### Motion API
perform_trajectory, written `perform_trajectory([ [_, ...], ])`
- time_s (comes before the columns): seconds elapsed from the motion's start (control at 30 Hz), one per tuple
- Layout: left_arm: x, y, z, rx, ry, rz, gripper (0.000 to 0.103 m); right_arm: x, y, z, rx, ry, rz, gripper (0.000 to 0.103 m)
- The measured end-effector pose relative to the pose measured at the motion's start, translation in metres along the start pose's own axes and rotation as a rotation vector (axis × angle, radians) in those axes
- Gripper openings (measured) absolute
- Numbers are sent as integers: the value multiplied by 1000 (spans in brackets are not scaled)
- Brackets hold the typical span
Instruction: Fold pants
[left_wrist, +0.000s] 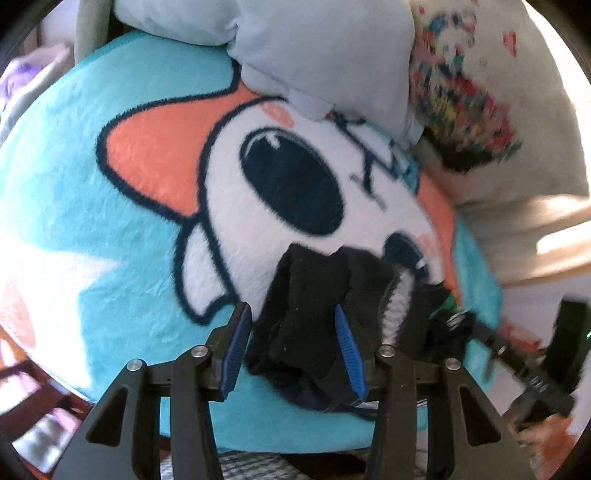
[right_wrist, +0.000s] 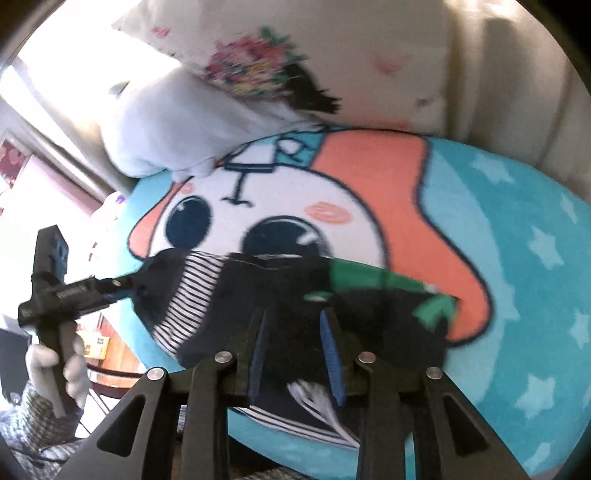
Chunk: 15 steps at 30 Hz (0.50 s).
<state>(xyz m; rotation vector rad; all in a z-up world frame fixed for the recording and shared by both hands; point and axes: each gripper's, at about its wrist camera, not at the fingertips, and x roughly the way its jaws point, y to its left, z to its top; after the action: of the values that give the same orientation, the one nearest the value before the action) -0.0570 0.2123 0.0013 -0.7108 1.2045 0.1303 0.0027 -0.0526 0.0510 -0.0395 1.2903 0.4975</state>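
Two tongs work on one pair of black pants (left_wrist: 314, 314) spread over a round turquoise plush cushion (left_wrist: 110, 258) printed with a cartoon face, orange cap and white stars. In the left wrist view, the left tongs (left_wrist: 293, 314) stand with their blue-padded fingers (left_wrist: 236, 339) fairly wide, and a bunched fold of the black cloth rises between them; whether the pads press the cloth I cannot tell. A strip of black-and-white striped lining (left_wrist: 397, 306) shows just right of that fold. Further right, blurred, the right tongs (left_wrist: 454, 321) reach in from the edge of the view.

In the right wrist view, the pants (right_wrist: 280, 288) lie across the near part of the cushion (right_wrist: 517, 258), covering the lower part of the printed face. Striped lining (right_wrist: 192, 295) shows at their left end and a green patch (right_wrist: 362, 277) toward the right. The right tongs (right_wrist: 295, 317) have their blue pads (right_wrist: 330, 354) at a middling gap with dark cloth lying between them; the grip itself is too dark and blurred to judge. At the left, the left tongs (right_wrist: 125, 286) meet the left end of the pants, held by a hand in a pale glove (right_wrist: 62, 373).

Far behind the cushion lean a pale blue pillow (right_wrist: 166, 122) and a cream pillow with a colourful flower print (right_wrist: 258, 70).
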Motion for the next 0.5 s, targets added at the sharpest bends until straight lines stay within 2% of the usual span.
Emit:
perform_trajectory([
  [0.07,6,0,-5,19,42,31,39,17,21,8,-33,34,34,32],
  [0.17,10,8,-12,-6,74,6,39,33,52,17,-86,68,81,32],
  [0.3,9,22,-19,-54,67,-60,42,54,90,31,-153,110,126,48],
  [0.43,3,35,-28,-93,46,-126,45,76,117,44,-185,172,156,56],
  [0.5,1,37,-30,-101,36,-151,45,92,131,51,-192,235,163,59],
])
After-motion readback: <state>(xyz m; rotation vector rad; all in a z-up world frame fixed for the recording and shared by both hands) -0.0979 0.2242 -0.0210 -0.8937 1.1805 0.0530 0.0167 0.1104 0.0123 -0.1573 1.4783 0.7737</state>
